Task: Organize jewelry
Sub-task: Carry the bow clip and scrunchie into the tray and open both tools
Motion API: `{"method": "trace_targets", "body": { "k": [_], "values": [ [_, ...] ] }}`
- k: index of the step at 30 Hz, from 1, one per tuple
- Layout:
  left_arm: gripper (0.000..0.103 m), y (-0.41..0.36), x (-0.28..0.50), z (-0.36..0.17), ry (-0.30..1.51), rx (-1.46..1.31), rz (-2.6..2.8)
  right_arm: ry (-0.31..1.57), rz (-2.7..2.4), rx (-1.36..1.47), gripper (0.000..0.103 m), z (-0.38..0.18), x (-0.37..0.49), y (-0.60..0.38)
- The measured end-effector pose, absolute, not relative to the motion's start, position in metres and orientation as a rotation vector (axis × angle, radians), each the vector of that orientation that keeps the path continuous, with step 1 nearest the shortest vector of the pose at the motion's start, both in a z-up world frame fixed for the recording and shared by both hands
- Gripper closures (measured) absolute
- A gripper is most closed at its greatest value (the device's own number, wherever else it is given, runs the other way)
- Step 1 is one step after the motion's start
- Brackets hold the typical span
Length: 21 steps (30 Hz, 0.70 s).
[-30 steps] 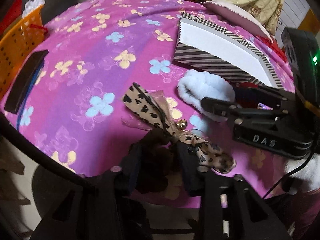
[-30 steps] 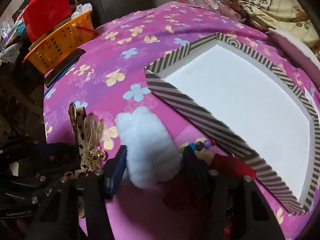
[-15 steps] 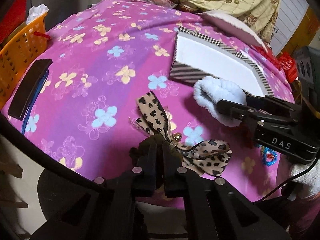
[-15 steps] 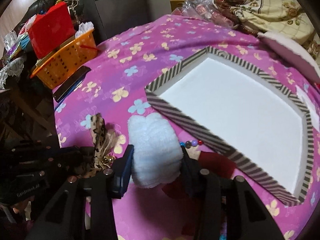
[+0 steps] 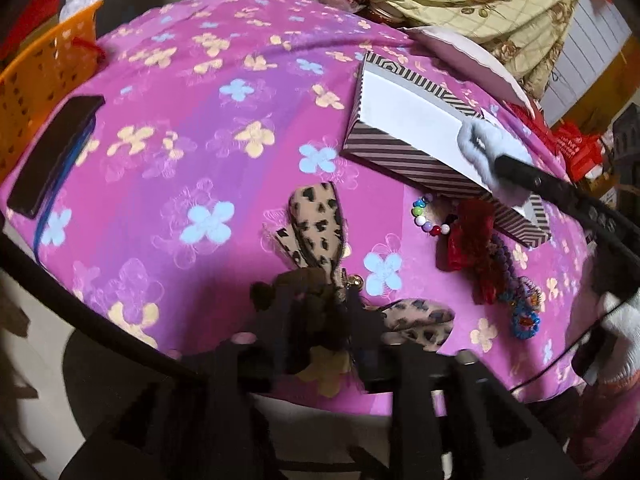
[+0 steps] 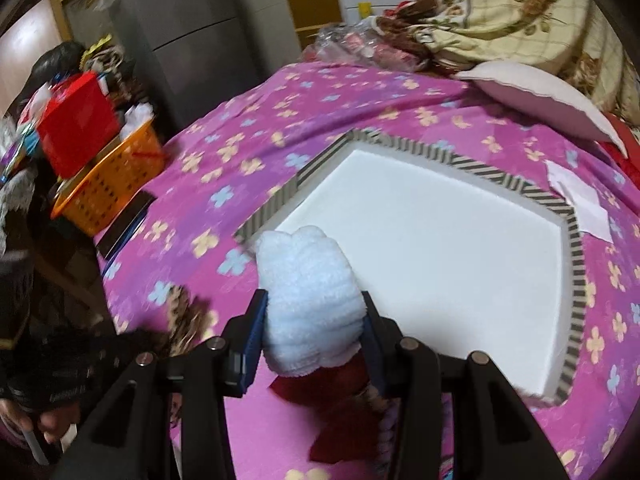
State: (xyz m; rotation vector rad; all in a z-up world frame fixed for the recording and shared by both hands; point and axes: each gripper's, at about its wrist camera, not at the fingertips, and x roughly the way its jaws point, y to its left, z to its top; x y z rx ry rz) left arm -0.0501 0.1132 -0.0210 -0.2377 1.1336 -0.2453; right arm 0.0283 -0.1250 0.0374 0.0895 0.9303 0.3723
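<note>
My right gripper (image 6: 312, 320) is shut on a fluffy white scrunchie (image 6: 310, 300) and holds it raised over the near corner of the striped box (image 6: 576, 256) with a white inside. The scrunchie (image 5: 490, 152) also shows in the left wrist view over the box (image 5: 400, 156). My left gripper (image 5: 320, 320) is shut on the knot of a leopard-print bow (image 5: 316, 224), lifted just above the pink flowered cloth (image 5: 180, 152). A bead bracelet (image 5: 426, 220), a red hair bow (image 5: 474, 240) and a blue scrunchie (image 5: 524, 320) lie beside the box.
An orange basket (image 5: 36, 80) stands at the left edge, with a dark flat case (image 5: 52, 156) beside it. A pink cushion (image 6: 536, 96) and a quilted blanket (image 6: 520, 12) lie behind the box. A white paper (image 6: 580, 200) lies right of the box.
My right gripper lifted the white scrunchie off the cloth and carried it over the box corner. My left gripper shut on the leopard bow and raised it.
</note>
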Motion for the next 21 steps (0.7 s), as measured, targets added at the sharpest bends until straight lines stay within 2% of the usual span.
{"method": "trace_targets", "body": {
  "k": [3, 6, 10, 21],
  "values": [
    [0.044, 0.109, -0.049, -0.028, 1.158, -0.242, -0.254, 0.944, 0.348, 0.106, 0.058, 0.034, 0.047, -0.132],
    [0.045, 0.101, -0.048, -0.039, 1.197, -0.193, -0.248, 0.959, 0.342, 0.115, 0.058, 0.028, 0.059, -0.132],
    [0.072, 0.092, -0.048, -0.037, 1.193, -0.141, -0.269, 0.977, 0.332, 0.125, 0.058, 0.019, 0.070, -0.130],
    [0.074, 0.057, 0.023, 0.041, 1.001, -0.168, -0.333, 1.035, 0.211, 0.209, 0.057, -0.015, 0.095, -0.152]
  ]
}}
